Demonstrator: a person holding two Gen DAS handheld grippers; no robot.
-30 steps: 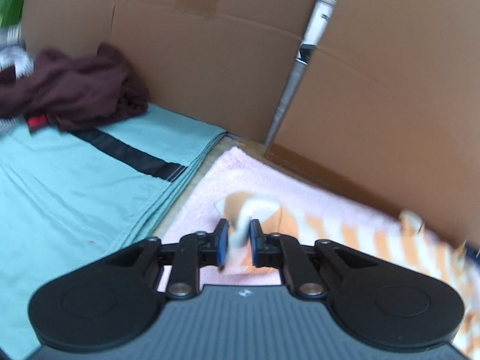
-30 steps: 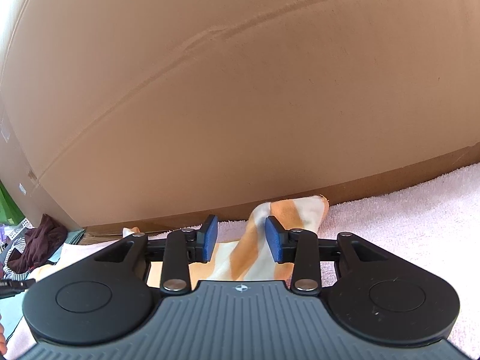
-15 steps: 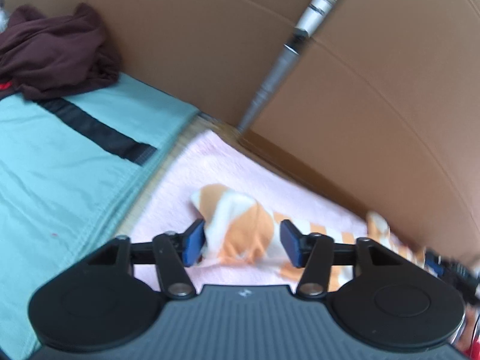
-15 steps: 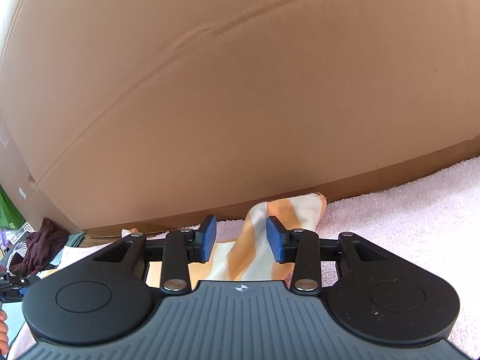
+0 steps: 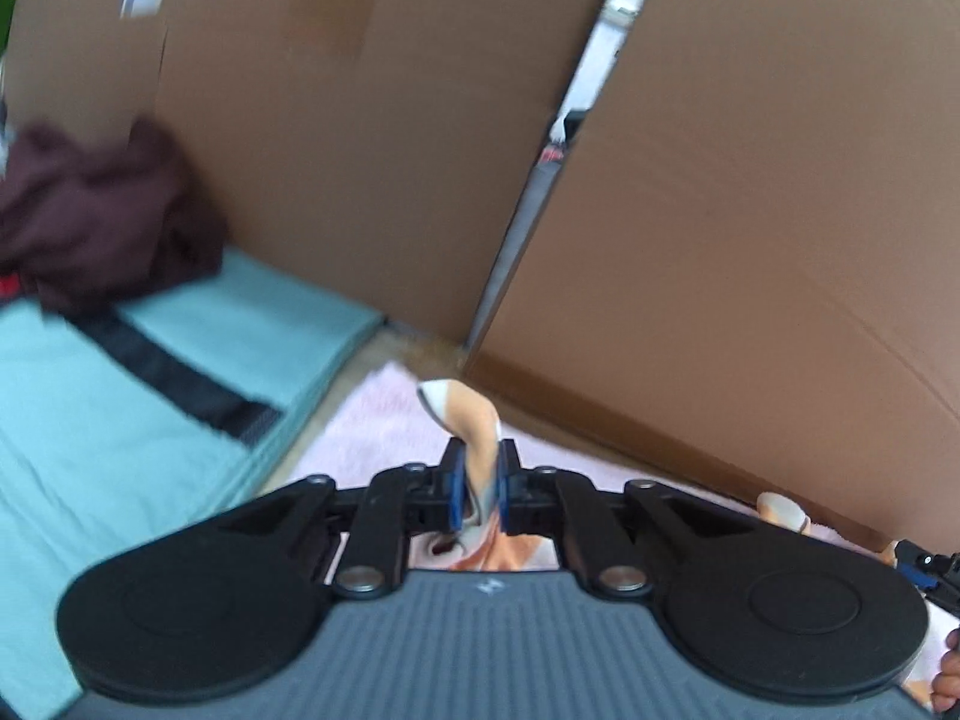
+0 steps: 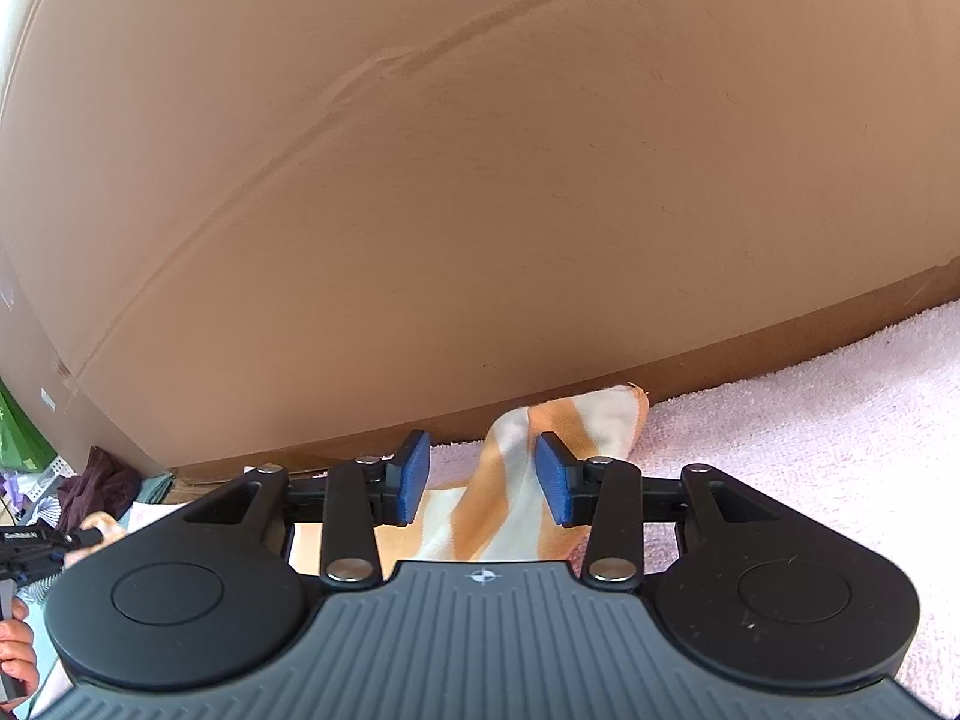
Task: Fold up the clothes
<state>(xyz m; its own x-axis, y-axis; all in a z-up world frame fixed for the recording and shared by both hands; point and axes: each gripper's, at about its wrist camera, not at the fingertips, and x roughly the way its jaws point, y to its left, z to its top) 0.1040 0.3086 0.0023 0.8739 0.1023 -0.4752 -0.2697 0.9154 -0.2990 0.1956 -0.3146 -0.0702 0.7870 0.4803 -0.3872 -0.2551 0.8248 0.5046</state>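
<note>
An orange-and-white striped garment (image 6: 522,504) lies on a pink towel (image 6: 810,420) beside a cardboard wall. My left gripper (image 5: 479,486) is shut on one corner of the garment (image 5: 474,426), which sticks up between the blue pads. My right gripper (image 6: 483,480) is open, its blue pads on either side of the raised opposite corner, not clamping it. The left gripper (image 6: 36,546) also shows at the left edge of the right wrist view.
Cardboard walls (image 5: 750,210) stand close behind the towel, with a gap and metal pole (image 5: 510,252) between them. A teal cloth with a black strap (image 5: 120,390) lies left, with a crumpled maroon garment (image 5: 96,222) on it.
My left gripper opened half a second ago and has now shut on the garment corner again and lifted it. My right gripper stayed open around its corner.
</note>
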